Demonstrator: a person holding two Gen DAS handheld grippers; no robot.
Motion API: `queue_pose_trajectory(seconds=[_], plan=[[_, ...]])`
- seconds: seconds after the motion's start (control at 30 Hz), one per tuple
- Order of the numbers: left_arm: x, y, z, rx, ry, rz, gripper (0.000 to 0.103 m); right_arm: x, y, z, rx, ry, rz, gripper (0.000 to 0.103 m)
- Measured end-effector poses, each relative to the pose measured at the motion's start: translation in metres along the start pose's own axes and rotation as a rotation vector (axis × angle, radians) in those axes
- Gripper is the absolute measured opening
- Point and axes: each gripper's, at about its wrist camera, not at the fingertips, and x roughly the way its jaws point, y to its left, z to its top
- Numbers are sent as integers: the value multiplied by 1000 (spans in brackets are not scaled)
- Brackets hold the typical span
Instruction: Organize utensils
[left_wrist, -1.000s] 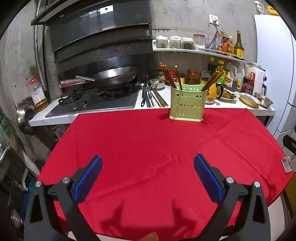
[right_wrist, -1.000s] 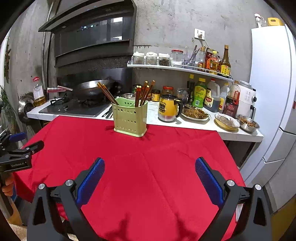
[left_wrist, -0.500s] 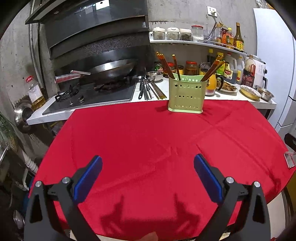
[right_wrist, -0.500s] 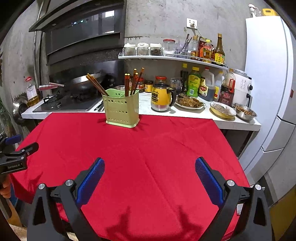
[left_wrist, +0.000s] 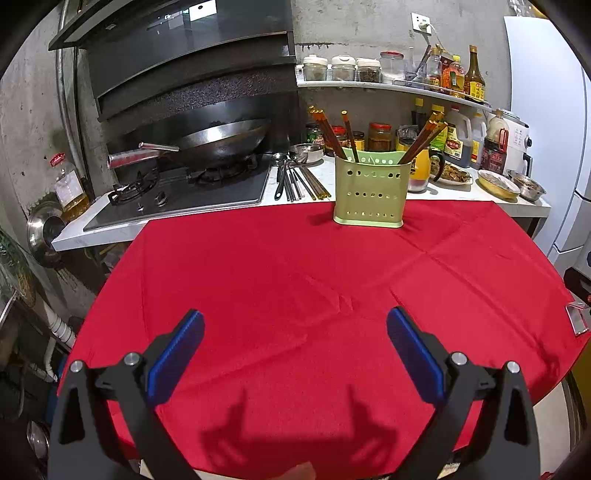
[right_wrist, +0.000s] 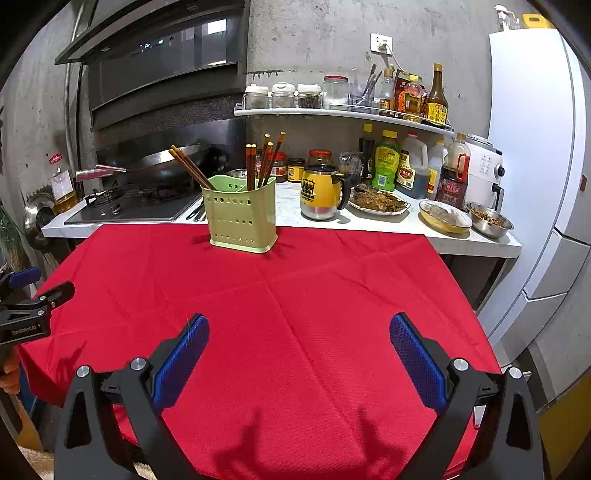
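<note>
1. The left gripper (left_wrist: 294, 334) is hovering above the near part of the table (left_wrist: 258, 280), its jaws standing wide apart and holding nothing; its blue pads (left_wrist: 176, 356) are ribbed, set in matte black arms with round metal rivets.
2. The right gripper (right_wrist: 299, 339) is hanging over the same table, also spread wide and empty — its blue pads (right_wrist: 417, 360) are showing a fine mesh texture.
3. A red woven cloth (right_wrist: 314, 295) is covering the table, creased in crossing fold lines.
4. The holder (left_wrist: 370, 194) — a pale green plastic box with rounded corners and rows of round holes — is standing upright at the far edge of the cloth, just beside the white counter (left_wrist: 461, 194).
5. Dark brown chopsticks (left_wrist: 327, 131) with lighter tips are leaning out of the holder in separate bunches, left and right.
6. More utensils (left_wrist: 295, 181), thin and metallic or dark, are lying flat on the counter between the stove (left_wrist: 177, 195) and the holder.
7. A round steel wok (left_wrist: 218, 142) is sitting on the glossy black stove.
8. A yellow mug (right_wrist: 323, 192) with a steel base is standing on the counter right of the holder.
</note>
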Motion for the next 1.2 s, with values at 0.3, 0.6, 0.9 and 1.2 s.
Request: queue_pose_trajectory(seconds=[0.3,0.6,0.9,1.2], plan=[[-2,-2,1,0,-2,3,97,0,-1,0,-1,-2,1,97],[-2,0,3,-4,-2,6,97,0,0,0,0,-1,0,97],[0,2,4,-4,0,4,97,2,0,-1,0,2,2,97],[0,3,4,-2,0,6,97,2,-1,-1,1,2,5,97]])
